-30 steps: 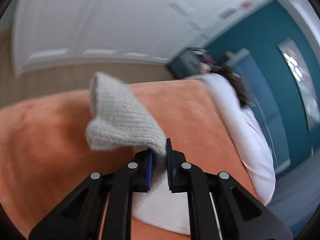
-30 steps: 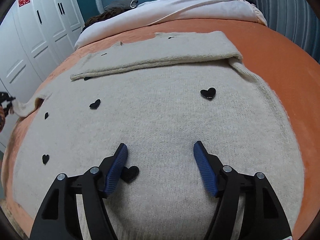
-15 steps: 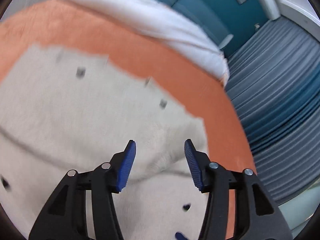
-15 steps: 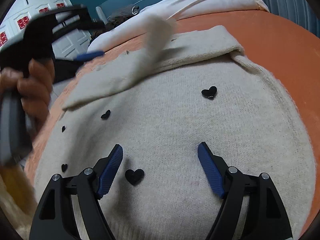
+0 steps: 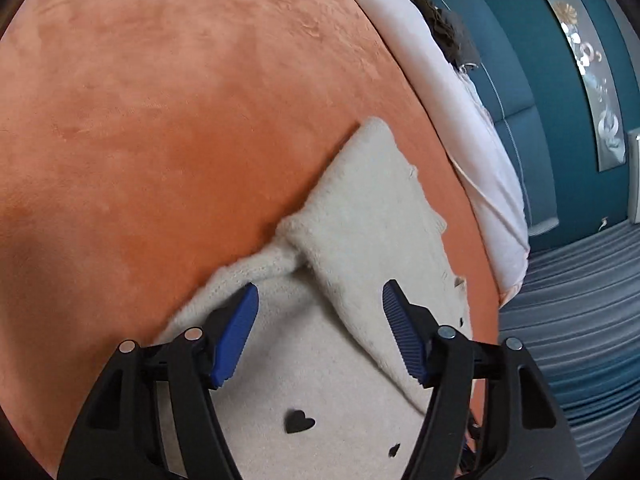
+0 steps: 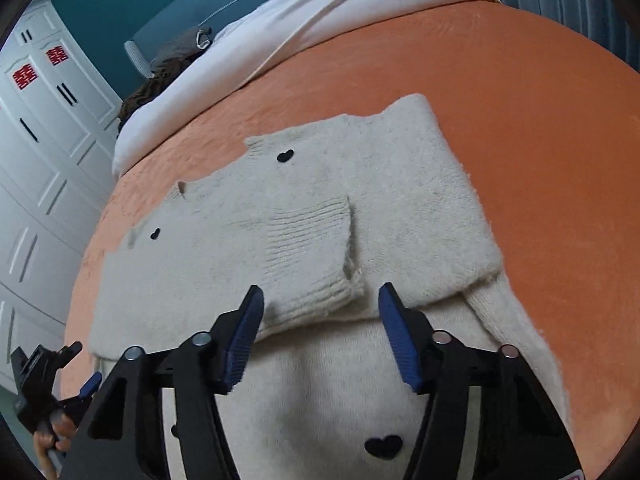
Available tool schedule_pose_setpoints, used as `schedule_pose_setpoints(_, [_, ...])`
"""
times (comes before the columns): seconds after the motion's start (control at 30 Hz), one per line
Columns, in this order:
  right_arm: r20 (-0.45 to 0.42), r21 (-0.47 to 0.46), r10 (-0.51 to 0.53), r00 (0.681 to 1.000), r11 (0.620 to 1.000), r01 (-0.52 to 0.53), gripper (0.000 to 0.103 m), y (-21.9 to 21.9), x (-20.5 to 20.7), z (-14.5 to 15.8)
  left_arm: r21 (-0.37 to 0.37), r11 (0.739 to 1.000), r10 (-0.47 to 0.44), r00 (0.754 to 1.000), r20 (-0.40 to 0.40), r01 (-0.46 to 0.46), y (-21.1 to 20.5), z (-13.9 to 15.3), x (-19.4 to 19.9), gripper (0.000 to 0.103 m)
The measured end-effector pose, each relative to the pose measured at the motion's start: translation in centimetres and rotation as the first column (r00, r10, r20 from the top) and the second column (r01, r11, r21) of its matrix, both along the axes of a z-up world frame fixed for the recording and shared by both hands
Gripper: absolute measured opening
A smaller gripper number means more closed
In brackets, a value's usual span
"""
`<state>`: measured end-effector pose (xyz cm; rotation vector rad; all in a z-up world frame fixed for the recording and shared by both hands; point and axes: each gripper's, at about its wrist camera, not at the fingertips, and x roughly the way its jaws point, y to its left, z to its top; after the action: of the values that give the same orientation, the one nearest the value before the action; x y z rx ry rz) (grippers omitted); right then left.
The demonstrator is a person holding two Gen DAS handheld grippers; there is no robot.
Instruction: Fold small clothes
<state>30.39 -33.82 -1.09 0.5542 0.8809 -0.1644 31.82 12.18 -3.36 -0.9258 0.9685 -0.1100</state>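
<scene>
the only writing in sight is a pair of red double-happiness characters (image 6: pixel 21 77) on the white wardrobe doors (image 6: pixel 36 160), up and to the left of the right tool (image 6: pixel 318 328). no brand or label shows on the cream sweater (image 6: pixel 372 200).

the right tool hangs just above the sweater, angled down at it, blue pads spread wide and holding nothing. directly ahead of its tips lies a ribbed cuff (image 6: pixel 316 248) of a sleeve folded across the body; further ahead is the second folded sleeve. a black heart patch (image 6: pixel 384 446) sits under the right finger's base.

the left tool (image 5: pixel 320 332) is likewise spread, empty, tilted down over the sweater's edge where a sleeve fold crosses between its fingers. a black heart (image 5: pixel 299 421) lies beneath and between them. in the right wrist view this tool appears low at far left, gripped by a bare hand (image 6: pixel 50 436).

the sweater lies flat on the orange bed cover (image 5: pixel 180 100), a white duvet (image 6: pixel 320 12) beyond it.
</scene>
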Motion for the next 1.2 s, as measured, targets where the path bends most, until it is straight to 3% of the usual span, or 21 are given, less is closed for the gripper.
schedule_pose_setpoints(0.1, [-0.020, 0.031, 0.045, 0.999, 0.999, -0.044, 0.012, 0.8, 2.0, -0.4, 0.024, 0.999, -0.048, 0.999, 0.026, 0.047, -0.7, 0.1, 1.3, 0.051])
schedule_pose_setpoints(0.17, [0.000, 0.022, 0.077, 0.997, 0.997, -0.077, 0.009, 1.5, 3.1, 0.8, 0.014, 0.997, -0.073, 0.997, 0.032, 0.073, -1.2, 0.1, 1.4, 0.009])
schedule_pose_setpoints(0.2, [0.050, 0.017, 0.097, 0.994, 0.995, -0.098, 0.009, 1.9, 3.2, 2.5, -0.001, 0.998, -0.063, 0.997, 0.038, 0.063, -1.2, 0.5, 1.8, 0.006])
schedule_pose_setpoints(0.27, [0.189, 0.011, 0.121, 0.974, 0.992, -0.125, 0.008, 2.2, 2.9, 6.9, -0.022, 0.999, -0.025, 0.996, 0.085, 0.027, -1.1, 1.6, 3.1, 0.007])
schedule_pose_setpoints(0.37, [0.350, -0.020, 0.118, 0.929, 0.993, -0.119, 0.008, 0.9, 1.9, 11.6, 0.026, 1.000, -0.017, 0.990, 0.143, 0.013, -1.8, 3.3, 4.3, 0.007])
schedule_pose_setpoints(0.43, [0.306, -0.075, 0.118, 0.945, 0.992, -0.100, 0.008, -0.3, 2.7, 10.1, 0.063, 0.997, -0.060, 0.991, 0.122, 0.053, -2.8, 2.4, 4.6, 0.007])
schedule_pose_setpoints(0.5, [0.073, -0.049, 0.104, 0.992, 0.994, -0.100, 0.008, -1.8, 4.9, 3.8, 0.104, 0.992, -0.080, 0.994, 0.079, 0.072, -3.5, 1.0, 4.5, 0.006])
schedule_pose_setpoints(0.53, [-0.033, -0.041, 0.094, 0.995, 0.995, -0.096, 0.007, -2.2, 5.2, 0.9, 0.120, 0.990, -0.082, 0.995, 0.053, 0.075, -3.8, 0.2, 4.4, 0.006])
schedule_pose_setpoints(0.67, [0.096, 0.013, 0.066, 0.993, 0.998, -0.067, 0.007, -2.5, 2.9, 0.9, 0.162, 0.983, -0.097, 0.994, 0.059, 0.086, -4.1, -0.9, 3.9, 0.006])
schedule_pose_setpoints(0.73, [-0.032, 0.000, 0.081, 0.996, 0.997, -0.081, 0.008, -2.4, 3.4, -1.9, 0.173, 0.980, -0.110, 0.992, 0.054, 0.099, -4.2, -1.5, 3.9, 0.007])
schedule_pose_setpoints(0.77, [-0.035, 0.008, 0.085, 0.996, 0.996, -0.084, 0.008, -2.5, 3.0, -2.5, 0.175, 0.979, -0.114, 0.992, 0.060, 0.102, -4.1, -1.7, 3.8, 0.008])
schedule_pose_setpoints(0.87, [0.023, -0.008, 0.047, 0.999, 0.999, -0.046, 0.015, -2.2, 1.2, -0.2, 0.242, 0.961, -0.159, 0.983, 0.086, 0.135, -4.5, -1.4, 3.5, 0.009])
schedule_pose_setpoints(0.97, [0.118, -0.140, 0.058, 0.991, 0.989, -0.041, 0.019, -0.3, -0.7, 3.7, 0.292, 0.944, -0.201, 0.970, 0.138, 0.154, -5.0, -1.3, 2.9, 0.010])
schedule_pose_setpoints(1.03, [0.159, -0.144, 0.136, 0.978, 0.983, -0.114, 0.019, 2.2, 0.4, 5.5, 0.285, 0.947, -0.203, 0.966, 0.162, 0.151, -4.8, -1.6, 2.6, 0.010])
schedule_pose_setpoints(1.1, [0.155, -0.116, 0.270, 0.950, 0.960, -0.254, 0.020, 6.1, 3.2, 6.6, 0.282, 0.948, -0.201, 0.965, 0.170, 0.148, -4.7, -1.7, 2.5, 0.010])
schedule_pose_setpoints(1.2, [0.134, -0.090, 0.470, 0.872, 0.882, -0.462, 0.020, 13.6, 9.3, 6.6, 0.319, 0.936, -0.212, 0.960, 0.184, 0.146, -5.2, -1.6, 2.3, 0.010])
